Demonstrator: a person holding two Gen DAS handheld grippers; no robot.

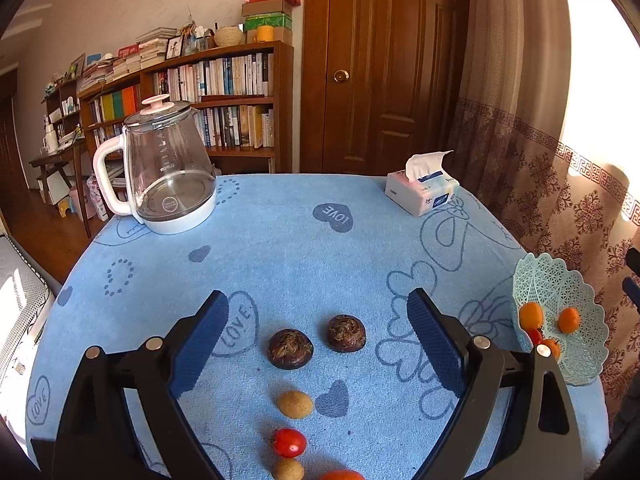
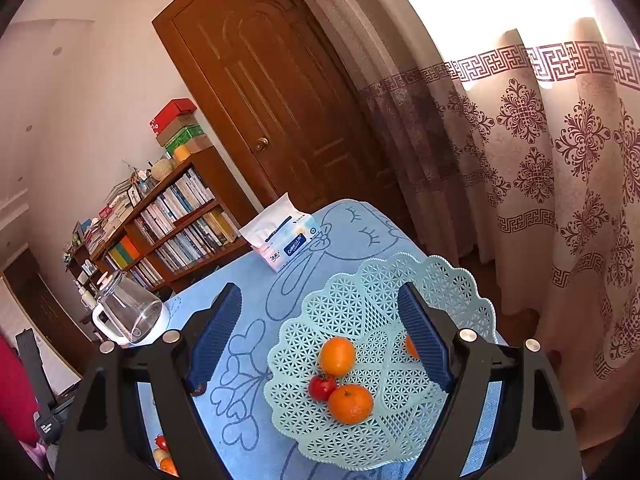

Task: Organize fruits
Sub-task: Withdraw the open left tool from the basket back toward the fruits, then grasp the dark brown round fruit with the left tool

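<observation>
On the blue cloth, two dark brown water chestnuts (image 1: 290, 349) (image 1: 346, 333) lie between the spread fingers of my left gripper (image 1: 318, 300), which is open and holds nothing. Nearer to me sit a tan round fruit (image 1: 295, 403), a cherry tomato (image 1: 289, 442), a second tan fruit and the top of an orange at the frame's bottom edge. A pale green lattice basket (image 2: 360, 304) holds two oranges (image 2: 337, 356) (image 2: 351, 403), a small red tomato (image 2: 321, 387) and a third orange half hidden behind a finger. My right gripper (image 2: 319, 292) hovers open over this basket, empty.
A glass kettle (image 1: 168, 168) stands at the table's far left and a tissue pack (image 1: 424, 188) at the far right. The basket (image 1: 540, 276) sits at the table's right edge by a patterned curtain (image 2: 560, 160). A bookshelf and a wooden door stand behind.
</observation>
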